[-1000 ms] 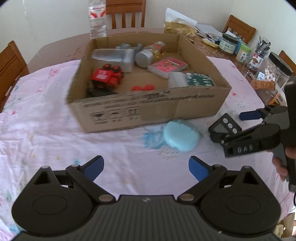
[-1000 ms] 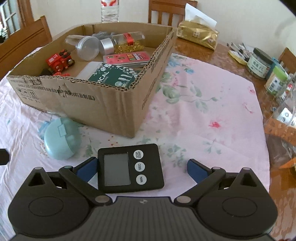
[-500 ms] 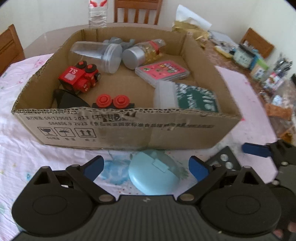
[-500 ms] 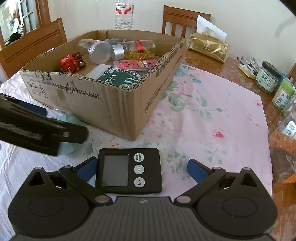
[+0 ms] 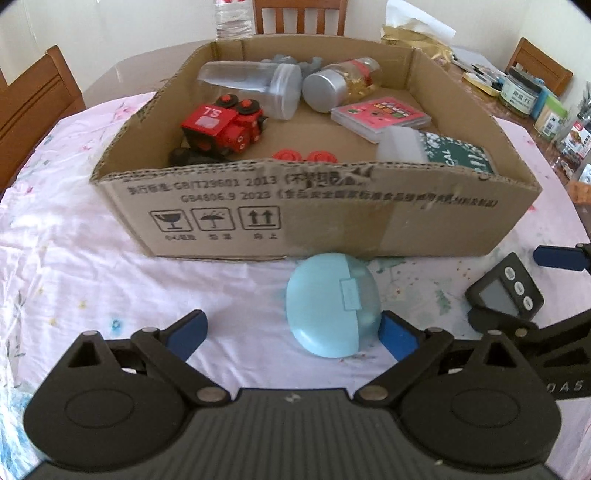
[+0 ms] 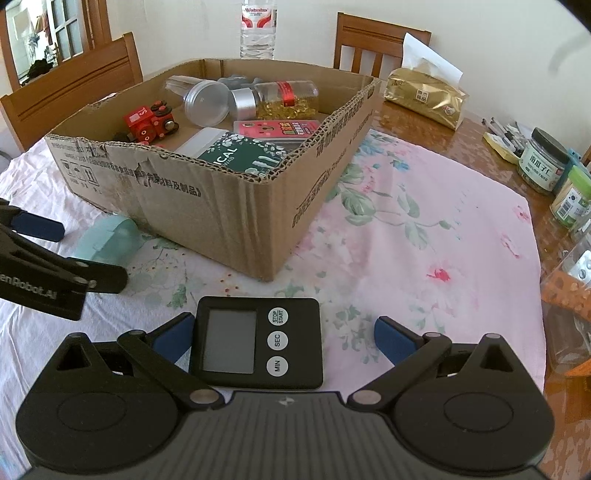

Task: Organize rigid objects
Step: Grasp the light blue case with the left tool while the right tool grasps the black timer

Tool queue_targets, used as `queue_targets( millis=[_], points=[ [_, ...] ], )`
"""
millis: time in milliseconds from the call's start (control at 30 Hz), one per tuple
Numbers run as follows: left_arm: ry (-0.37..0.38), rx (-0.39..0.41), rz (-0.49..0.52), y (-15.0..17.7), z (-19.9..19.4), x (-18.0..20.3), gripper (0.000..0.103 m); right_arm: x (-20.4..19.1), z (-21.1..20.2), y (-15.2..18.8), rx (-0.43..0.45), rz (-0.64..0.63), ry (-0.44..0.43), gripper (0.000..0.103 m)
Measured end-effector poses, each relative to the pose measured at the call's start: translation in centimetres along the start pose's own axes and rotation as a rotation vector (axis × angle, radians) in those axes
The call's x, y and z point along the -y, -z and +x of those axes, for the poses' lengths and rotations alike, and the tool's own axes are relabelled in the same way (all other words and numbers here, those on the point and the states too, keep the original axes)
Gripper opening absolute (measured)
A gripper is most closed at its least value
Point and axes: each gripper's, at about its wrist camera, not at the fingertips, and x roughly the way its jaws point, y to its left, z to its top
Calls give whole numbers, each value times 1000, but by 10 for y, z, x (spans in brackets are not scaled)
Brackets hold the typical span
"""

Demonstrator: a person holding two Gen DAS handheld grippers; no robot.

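Since half a second ago the left gripper [image 5: 291,332] has slid sideways, so the round blue case [image 5: 332,304] now sits off-centre between its fingers, up against the right fingertip [image 5: 397,338] and well clear of the other. Its fingers stand wide apart and clamp nothing. That case lies on the worktop [image 5: 74,258] just in front of the cardboard box [image 5: 314,218], near the middle of the box's front wall; whether it touches the cardboard is hard to judge from this angle.

Off the box's front right corner lies the black timer [image 6: 255,347], face up, between the spread fingers of the right gripper [image 6: 282,334]. Its left edge is at the left fingertip [image 6: 173,336], while a clear gap separates it from the right one, so nothing is gripped.

Inside the box, a red toy engine [image 5: 225,125] sits toward the left wall, a clear plastic jar [image 5: 255,86] and a silver-capped bottle [image 5: 340,85] lie on their sides toward the back wall, a pink card pack [image 5: 380,116] rests right of centre, and a green packet [image 5: 439,153] lies in the front right corner. Behind the box stands a water bottle [image 6: 258,31].
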Motion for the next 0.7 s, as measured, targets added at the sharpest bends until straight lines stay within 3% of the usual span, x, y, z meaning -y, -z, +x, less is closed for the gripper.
queue_targets(
  millis=[100,267,433,700],
  points=[
    [2,16,9,-1,0,3,94,-1,0,0,-3,5,4,103],
    [23,39,22,-6,-4,13,70,-2,-1,-1,-7,15,13,103],
    [20,34,6,-10,-7,20,53,-3,-1,-2,-18,27,22,103],
    [28,35,30,-7,-8,10,52,-13,-2,-3,-52,13,8,103]
  ],
)
